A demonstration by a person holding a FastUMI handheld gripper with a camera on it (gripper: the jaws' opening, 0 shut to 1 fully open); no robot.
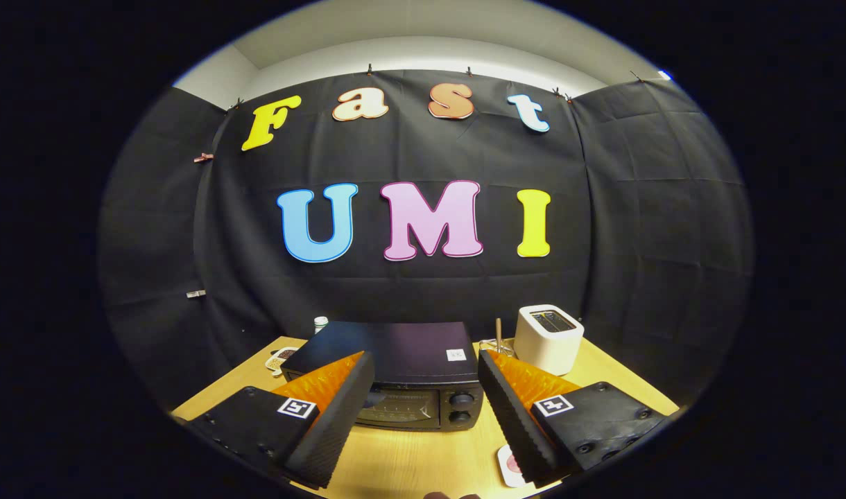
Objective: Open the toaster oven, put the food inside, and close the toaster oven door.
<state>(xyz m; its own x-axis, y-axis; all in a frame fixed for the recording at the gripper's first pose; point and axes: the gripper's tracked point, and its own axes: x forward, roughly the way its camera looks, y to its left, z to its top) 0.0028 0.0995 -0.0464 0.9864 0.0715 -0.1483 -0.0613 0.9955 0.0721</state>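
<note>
A black toaster oven [395, 360] stands on the wooden table [423, 457], its door shut, two knobs [460, 407] on the right of its front. My gripper [423, 409] is held above the table in front of it, open, nothing between its fingers; the oven's front shows in the gap between them. A small white plate with something pink on it [510, 466] lies on the table by the right finger [513, 409], partly hidden behind it.
A white pop-up toaster [548, 338] stands to the right of the oven, with a thin wooden stick [498, 336] upright beside it. A small dish of dark bits [282, 357] and a small jar [320, 323] sit at the oven's left.
</note>
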